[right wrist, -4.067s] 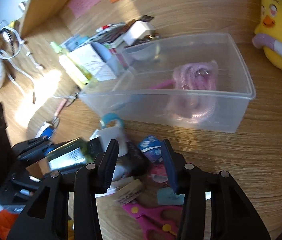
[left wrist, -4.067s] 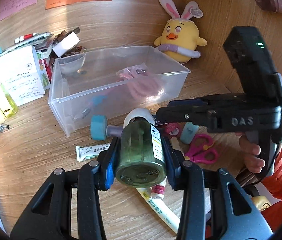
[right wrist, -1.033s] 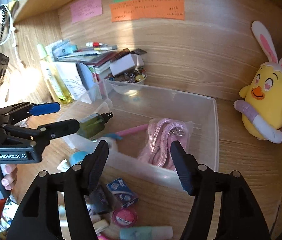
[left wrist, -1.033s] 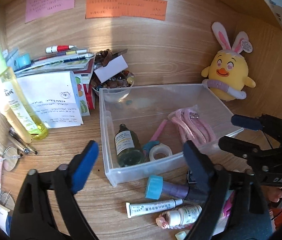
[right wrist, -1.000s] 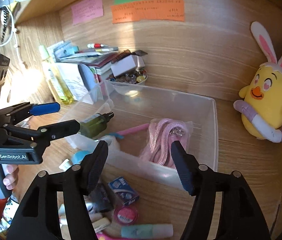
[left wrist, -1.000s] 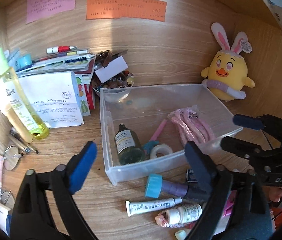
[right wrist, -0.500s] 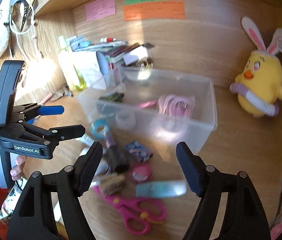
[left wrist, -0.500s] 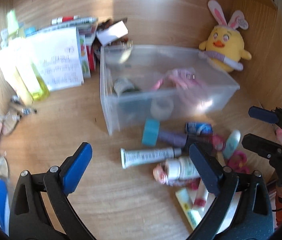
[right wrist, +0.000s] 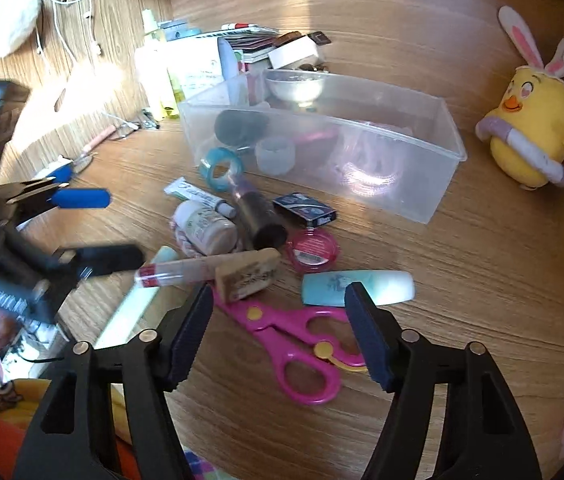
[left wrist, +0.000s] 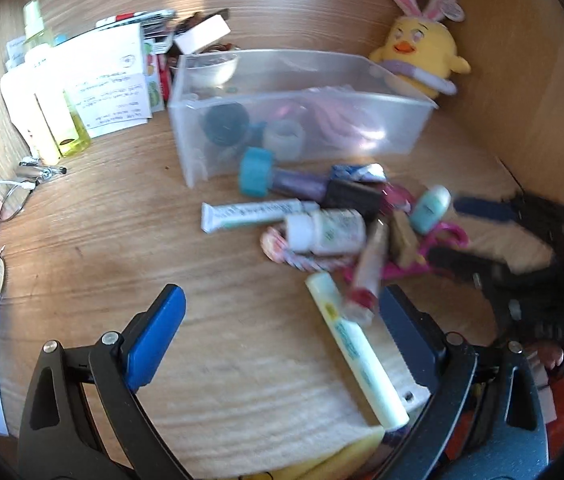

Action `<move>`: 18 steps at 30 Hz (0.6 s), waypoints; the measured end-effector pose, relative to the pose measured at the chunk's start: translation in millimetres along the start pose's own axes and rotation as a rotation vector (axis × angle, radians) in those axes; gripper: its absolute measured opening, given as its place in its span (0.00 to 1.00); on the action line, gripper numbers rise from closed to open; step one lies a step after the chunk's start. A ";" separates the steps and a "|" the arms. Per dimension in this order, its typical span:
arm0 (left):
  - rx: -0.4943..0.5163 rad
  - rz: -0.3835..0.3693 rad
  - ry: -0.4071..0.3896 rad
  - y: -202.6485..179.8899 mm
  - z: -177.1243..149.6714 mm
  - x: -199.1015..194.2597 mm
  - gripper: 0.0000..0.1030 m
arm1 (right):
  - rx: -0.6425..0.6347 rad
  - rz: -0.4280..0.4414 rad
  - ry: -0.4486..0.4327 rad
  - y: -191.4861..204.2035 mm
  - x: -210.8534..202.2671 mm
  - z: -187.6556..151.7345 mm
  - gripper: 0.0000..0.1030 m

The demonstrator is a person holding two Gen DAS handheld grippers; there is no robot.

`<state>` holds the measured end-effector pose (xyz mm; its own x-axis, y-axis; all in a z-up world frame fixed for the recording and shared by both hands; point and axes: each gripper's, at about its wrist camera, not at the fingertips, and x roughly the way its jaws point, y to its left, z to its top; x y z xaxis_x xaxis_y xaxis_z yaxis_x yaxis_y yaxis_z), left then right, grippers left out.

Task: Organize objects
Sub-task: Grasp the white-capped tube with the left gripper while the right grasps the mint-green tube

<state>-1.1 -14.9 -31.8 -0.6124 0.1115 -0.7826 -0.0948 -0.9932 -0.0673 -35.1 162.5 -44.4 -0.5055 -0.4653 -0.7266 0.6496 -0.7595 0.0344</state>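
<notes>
A clear plastic bin [left wrist: 398,120] [right wrist: 434,184] on the wooden desk holds a dark green bottle [left wrist: 224,124], a tape roll [left wrist: 284,140] and a pink cord [left wrist: 342,116]. A loose pile lies in front of it: white tube [left wrist: 250,214], white pill bottle [left wrist: 324,230], teal-capped purple tube [left wrist: 278,178], pink scissors [right wrist: 302,340], wooden stamp [right wrist: 248,274], pale blue tube [right wrist: 358,288], pink compact [right wrist: 312,248]. My left gripper [left wrist: 280,344] is open and empty above the desk before the pile. My right gripper [right wrist: 280,332] is open and empty over the scissors.
A yellow chick plush [right wrist: 530,128] stands right of the bin. Papers, a yellow spray bottle [left wrist: 66,120] and books crowd the back left. Pale yellow tube [left wrist: 358,356] lies near the left gripper. The desk's wooden walls close in at back and right.
Both grippers have pulled back from the bin and dropped toward the loose pile. The green bottle, held by the left gripper four seconds ago, now lies in the bin.
</notes>
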 end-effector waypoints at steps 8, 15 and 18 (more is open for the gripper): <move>0.042 -0.014 0.077 -15.2 -16.9 15.2 0.82 | 0.050 -0.100 0.016 -23.4 7.6 4.3 0.63; 0.048 0.032 0.038 -7.7 -21.1 9.9 0.57 | 0.090 -0.036 0.092 -39.3 24.5 10.9 0.74; 0.045 0.041 0.024 -1.1 -21.9 6.4 0.39 | 0.085 -0.051 0.105 -40.9 30.6 12.0 0.74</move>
<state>12.2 -13.9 -50.3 -0.5972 0.0692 -0.7991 -0.1057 -0.9944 -0.0072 -83.9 173.9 -59.8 -0.4717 -0.3783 -0.7965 0.5719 -0.8188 0.0502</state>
